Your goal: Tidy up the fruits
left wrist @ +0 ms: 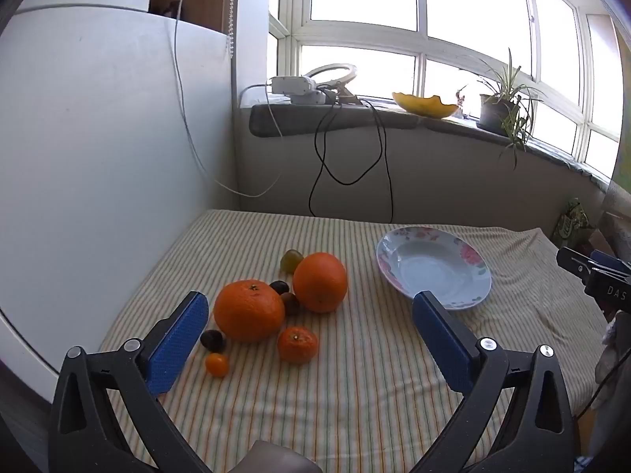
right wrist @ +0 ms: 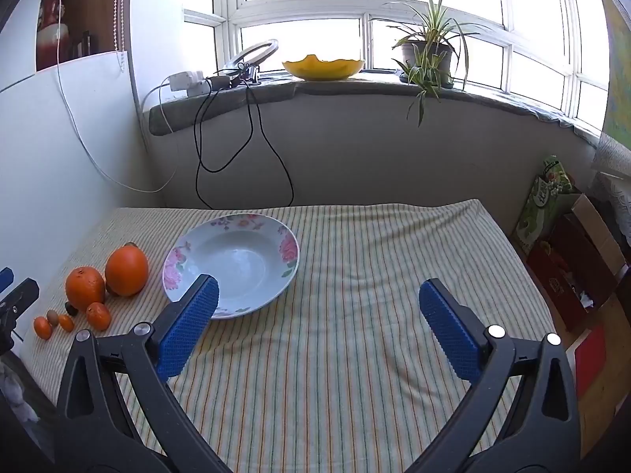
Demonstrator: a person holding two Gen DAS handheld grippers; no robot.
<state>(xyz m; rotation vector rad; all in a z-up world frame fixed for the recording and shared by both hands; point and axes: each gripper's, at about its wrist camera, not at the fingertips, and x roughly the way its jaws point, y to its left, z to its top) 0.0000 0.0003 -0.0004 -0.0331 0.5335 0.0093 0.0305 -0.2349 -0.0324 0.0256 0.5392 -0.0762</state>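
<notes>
Nothing picked up yet: fruits [left wrist: 276, 307] clustered on the striped cloth [left wrist: 355, 374] left of the empty plate [left wrist: 434, 272], left gripper [left wrist: 311, 315] and right gripper [right wrist: 319, 301] both gaping wide, empty; next, probably closing on one fruit.

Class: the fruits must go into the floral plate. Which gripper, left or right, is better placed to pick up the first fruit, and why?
Left. The left gripper, open, faces the fruit pile, the small mandarin lying between its fingers' lines. The right gripper faces bare cloth beside the plate.
</notes>
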